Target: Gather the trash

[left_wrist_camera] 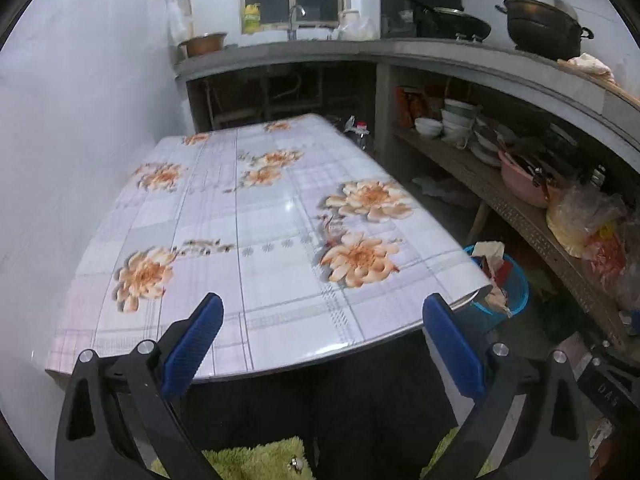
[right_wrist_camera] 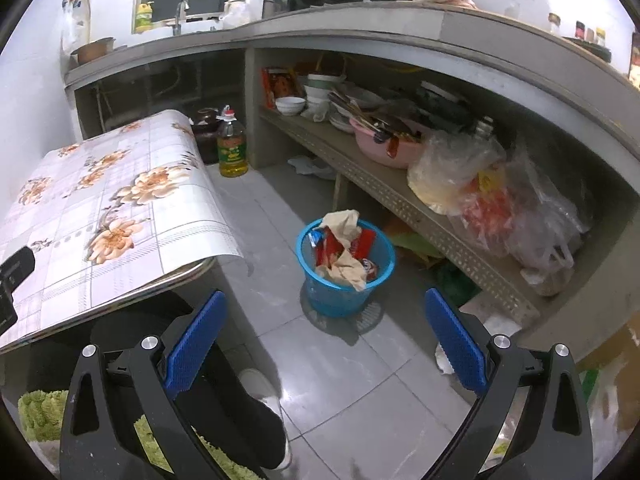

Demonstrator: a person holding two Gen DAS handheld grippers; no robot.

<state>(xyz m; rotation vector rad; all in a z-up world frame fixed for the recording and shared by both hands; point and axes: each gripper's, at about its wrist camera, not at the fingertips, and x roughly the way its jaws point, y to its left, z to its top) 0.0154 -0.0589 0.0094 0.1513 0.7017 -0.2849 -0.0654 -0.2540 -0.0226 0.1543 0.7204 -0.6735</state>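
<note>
The left gripper [left_wrist_camera: 322, 320] hangs over the near edge of the worktop [left_wrist_camera: 256, 216], its jaws spread wide with nothing between them; the flowered cloth below shows only its pattern. The right gripper [right_wrist_camera: 324, 320] is out past the worktop's corner, above the tiled floor [right_wrist_camera: 352, 384], and its jaws stand just as wide and just as bare.

The trash [right_wrist_camera: 344, 248] sits in the blue basket [right_wrist_camera: 340, 300] on the floor, between the worktop corner and the low shelf [right_wrist_camera: 404, 196]: red wrappers and crumpled tan paper, piled up so that the paper pokes above the rim. From the left wrist view the same basket [left_wrist_camera: 516, 292] peeks out beyond the worktop's right corner, paper drooping over its edge.

A bottle of cooking oil [right_wrist_camera: 232, 148] stands on the floor by the far end of the worktop. On the shelf there is a pink basin [right_wrist_camera: 384, 148] with utensils, and bulging plastic bags [right_wrist_camera: 500, 196] beside it.
</note>
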